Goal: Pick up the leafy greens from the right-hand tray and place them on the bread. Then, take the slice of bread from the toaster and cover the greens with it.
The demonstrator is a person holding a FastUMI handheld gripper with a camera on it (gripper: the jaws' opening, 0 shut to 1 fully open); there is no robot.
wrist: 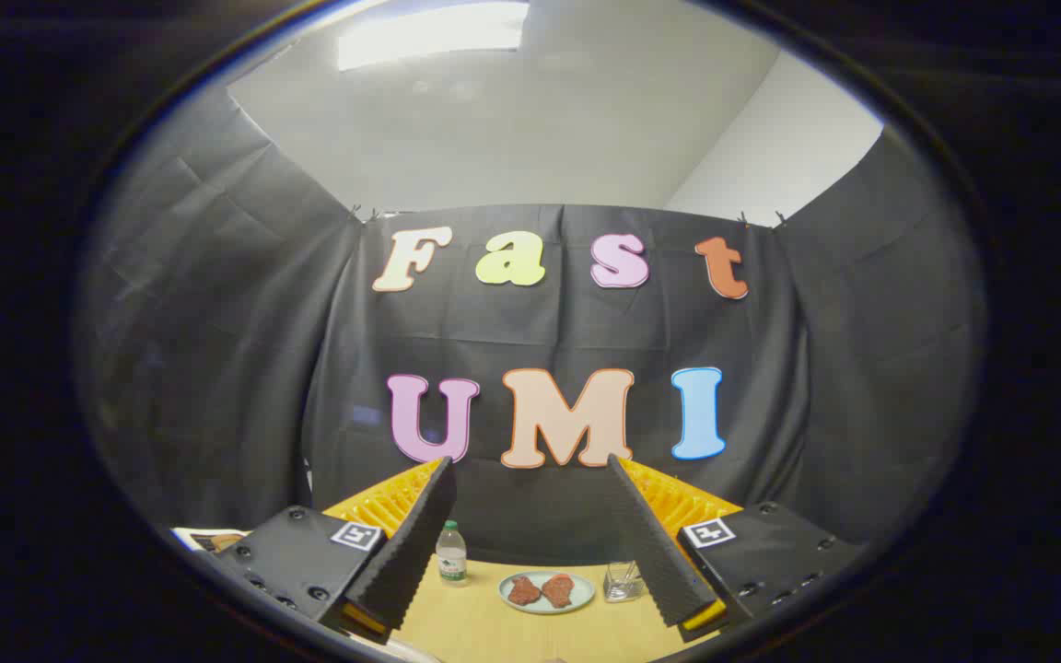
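The gripper (530, 479) stood wide open, holding nothing, aimed high over the table (494, 626). Greens, bread and toaster lay somewhere I couldn't see; it probably needed tilting down and right first.

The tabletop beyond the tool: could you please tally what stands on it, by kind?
Bottles: 1, a small plastic bottle
Plates: 1, a plate
Reddish food pieces on the plate: 2
Clear glass containers: 1
Total: 5
The tool is open, holding nothing.
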